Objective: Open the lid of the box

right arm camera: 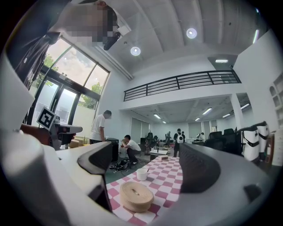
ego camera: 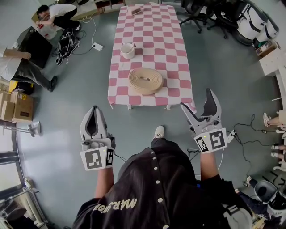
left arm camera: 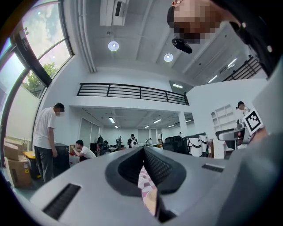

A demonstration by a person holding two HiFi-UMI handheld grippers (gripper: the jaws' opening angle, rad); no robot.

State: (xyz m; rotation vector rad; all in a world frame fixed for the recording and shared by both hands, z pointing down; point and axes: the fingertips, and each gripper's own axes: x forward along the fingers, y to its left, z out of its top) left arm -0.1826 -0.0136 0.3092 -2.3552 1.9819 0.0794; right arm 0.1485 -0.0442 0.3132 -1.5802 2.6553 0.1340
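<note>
Standing lengthwise on a grey floor (ego camera: 76, 89) is a long counter (ego camera: 154, 31) under a pink-and-white checked cloth. The round tan box (ego camera: 145, 80) sits near the counter's near end, its lid in place. A white cup (ego camera: 127, 50) stands just beyond the box, toward the left edge. A small brown item (ego camera: 136, 10) lies at the far end, too small to identify. Office chairs (ego camera: 196, 11) stand beyond the right side of the counter. Two people and cardboard boxes (ego camera: 15, 105) occupy the left of the room.

Both hands are held short of the counter, over the floor, well apart from the box. The left tool (ego camera: 94, 109) points forward with its jaws closed together on nothing. The right tool (ego camera: 196, 99) points toward the counter's near right corner, jaws spread wide and empty; its own view frames the box between them, at a distance.
</note>
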